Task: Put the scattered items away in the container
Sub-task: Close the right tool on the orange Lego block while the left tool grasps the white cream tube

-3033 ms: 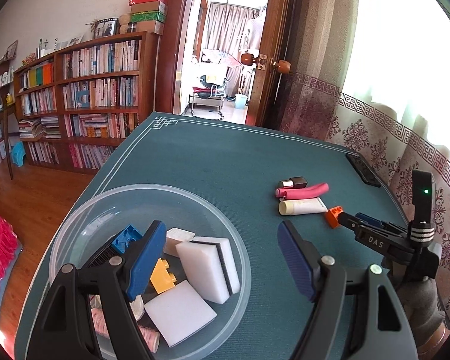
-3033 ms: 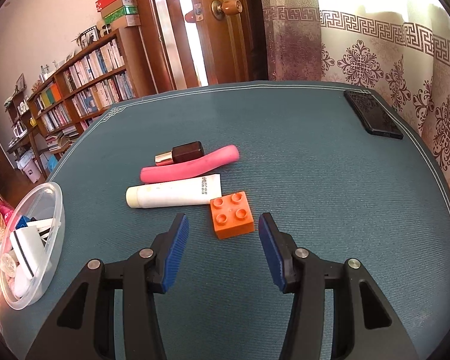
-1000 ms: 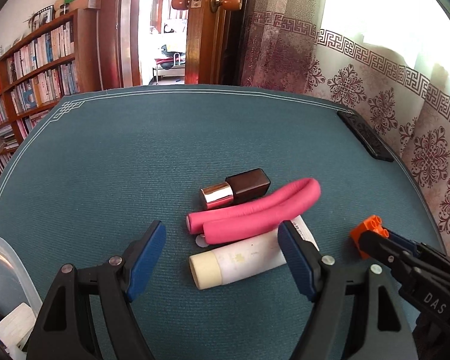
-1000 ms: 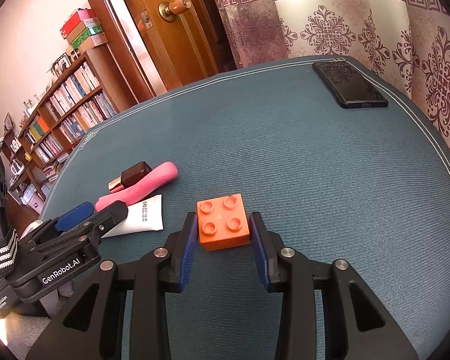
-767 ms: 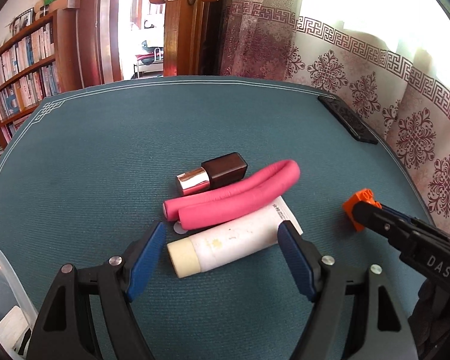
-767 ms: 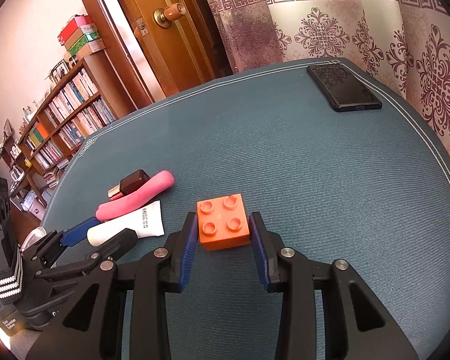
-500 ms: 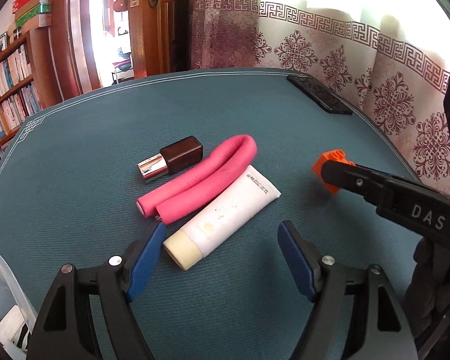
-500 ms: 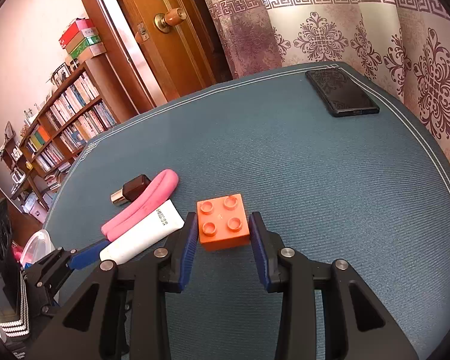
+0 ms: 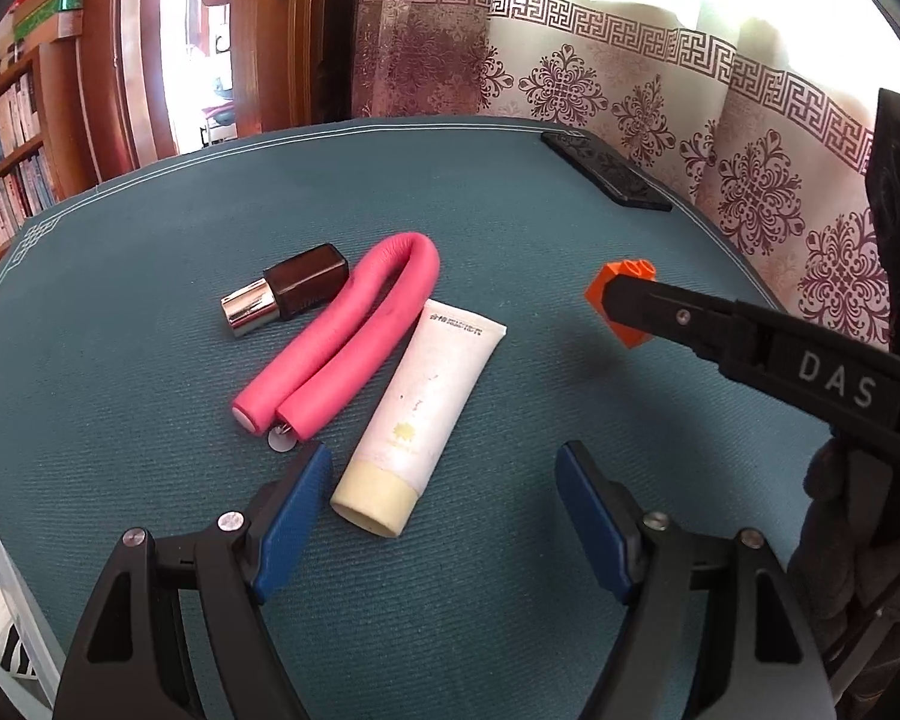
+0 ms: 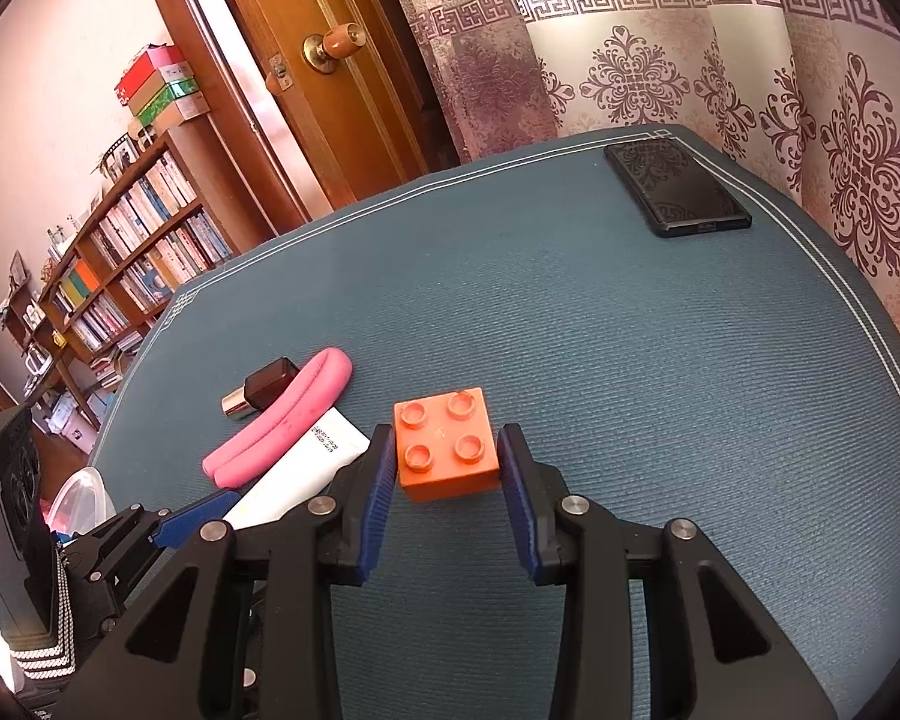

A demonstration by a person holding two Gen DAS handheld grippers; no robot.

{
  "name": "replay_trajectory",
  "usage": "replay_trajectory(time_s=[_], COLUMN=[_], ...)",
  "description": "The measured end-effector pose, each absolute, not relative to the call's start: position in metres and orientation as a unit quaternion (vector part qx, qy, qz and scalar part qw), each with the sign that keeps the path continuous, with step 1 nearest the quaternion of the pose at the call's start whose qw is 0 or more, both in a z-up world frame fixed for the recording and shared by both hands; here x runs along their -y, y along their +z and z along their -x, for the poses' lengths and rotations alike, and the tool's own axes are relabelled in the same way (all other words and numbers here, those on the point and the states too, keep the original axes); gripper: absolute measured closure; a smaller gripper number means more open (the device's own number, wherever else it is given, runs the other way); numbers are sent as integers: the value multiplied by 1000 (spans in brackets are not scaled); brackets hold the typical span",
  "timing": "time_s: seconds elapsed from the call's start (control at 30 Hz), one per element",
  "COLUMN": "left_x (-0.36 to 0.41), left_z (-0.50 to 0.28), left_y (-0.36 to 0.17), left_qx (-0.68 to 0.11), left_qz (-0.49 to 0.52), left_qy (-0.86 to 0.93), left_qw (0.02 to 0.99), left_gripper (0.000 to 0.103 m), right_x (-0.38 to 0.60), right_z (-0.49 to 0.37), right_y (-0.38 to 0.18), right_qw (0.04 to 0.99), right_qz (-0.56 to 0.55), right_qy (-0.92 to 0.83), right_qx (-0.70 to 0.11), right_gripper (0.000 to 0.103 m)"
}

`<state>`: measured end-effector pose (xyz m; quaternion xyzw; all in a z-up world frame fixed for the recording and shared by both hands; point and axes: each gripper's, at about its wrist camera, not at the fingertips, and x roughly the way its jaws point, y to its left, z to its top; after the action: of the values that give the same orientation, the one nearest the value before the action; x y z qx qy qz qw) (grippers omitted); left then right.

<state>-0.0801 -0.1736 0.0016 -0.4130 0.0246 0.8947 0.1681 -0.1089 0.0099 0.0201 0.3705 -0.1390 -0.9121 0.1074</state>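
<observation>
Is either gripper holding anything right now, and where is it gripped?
The right gripper holds the orange brick by two opposite side walls, studs up. The left gripper is open, holding nothing.

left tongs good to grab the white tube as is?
Probably yes. The left tongs are open, with the white tube lying cap-end just ahead between the fingers. Only the pink foam roller lies against its far side; the right tongs hold the orange brick well clear.

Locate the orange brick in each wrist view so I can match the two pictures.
Left wrist: orange brick right of centre, partly hidden by the right tongs closed on it.
Right wrist: brick at centre, clamped between the blue pads.
Shared landmark: white tube, lying left of the brick in both.
</observation>
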Motion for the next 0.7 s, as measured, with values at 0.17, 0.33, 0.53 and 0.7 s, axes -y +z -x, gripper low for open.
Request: replay_trajectory(time_s=[0.17, 0.33, 0.53, 0.7], left_x=[167, 164, 163, 164], left_z=[86, 86, 83, 78], left_y=[-1, -1, -1, 0], left_qx=[-56, -69, -72, -66], left_qz=[409, 403, 399, 394], left_qy=[898, 900, 901, 905], left_qw=[151, 152, 151, 148], left_gripper=[30, 46, 67, 74], right_x=[-10, -8, -6, -8], right_z=[109, 109, 108, 108], right_y=[19, 18, 18, 18], right_qw=[106, 106, 108, 108], right_qz=[-371, -372, -372, -372], right_qy=[-912, -912, -912, -912], right_qx=[140, 138, 136, 138], right_gripper=[65, 65, 65, 65])
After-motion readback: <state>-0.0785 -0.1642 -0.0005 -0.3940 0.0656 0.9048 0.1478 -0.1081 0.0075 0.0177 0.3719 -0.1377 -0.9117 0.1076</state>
